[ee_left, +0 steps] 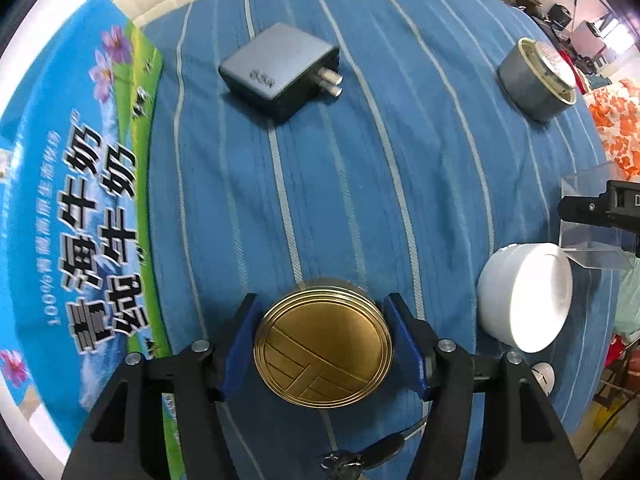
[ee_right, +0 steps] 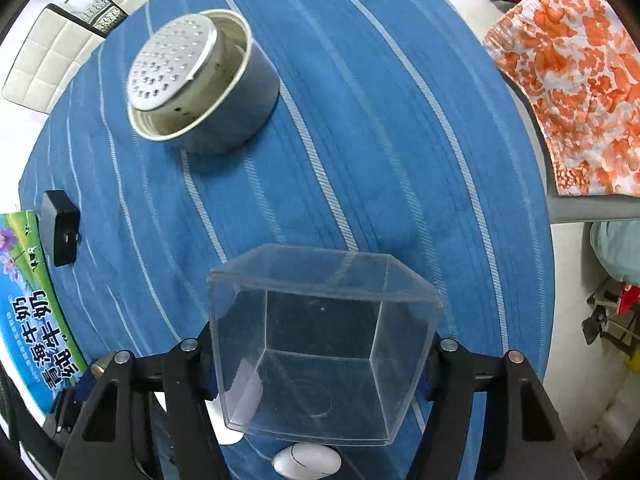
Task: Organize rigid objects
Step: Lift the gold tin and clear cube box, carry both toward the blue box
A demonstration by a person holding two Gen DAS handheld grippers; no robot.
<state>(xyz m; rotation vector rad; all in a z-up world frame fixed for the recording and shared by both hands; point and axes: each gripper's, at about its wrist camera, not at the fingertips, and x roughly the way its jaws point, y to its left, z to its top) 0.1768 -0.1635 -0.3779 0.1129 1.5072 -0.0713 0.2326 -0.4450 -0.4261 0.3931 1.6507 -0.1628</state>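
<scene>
My left gripper (ee_left: 322,344) is shut on a round gold tin (ee_left: 324,344) and holds it over the blue striped cloth (ee_left: 360,160). My right gripper (ee_right: 320,360) is shut on a clear plastic box (ee_right: 320,340), empty and lifted above the cloth (ee_right: 360,120). The box and right gripper also show at the right edge of the left wrist view (ee_left: 592,220). A grey power adapter (ee_left: 280,72) lies ahead, also in the right wrist view (ee_right: 60,226). A metal pot with a perforated lid (ee_right: 200,80) stands further off, also in the left wrist view (ee_left: 536,80).
A white bowl (ee_left: 524,300) lies tilted at right. A blue milk carton box (ee_left: 72,200) lies along the left, also in the right wrist view (ee_right: 32,300). Keys (ee_left: 360,456) lie beneath the left gripper. A white egg-shaped object (ee_right: 306,460) lies below the box. Orange-patterned fabric (ee_right: 572,80) lies beyond the right edge.
</scene>
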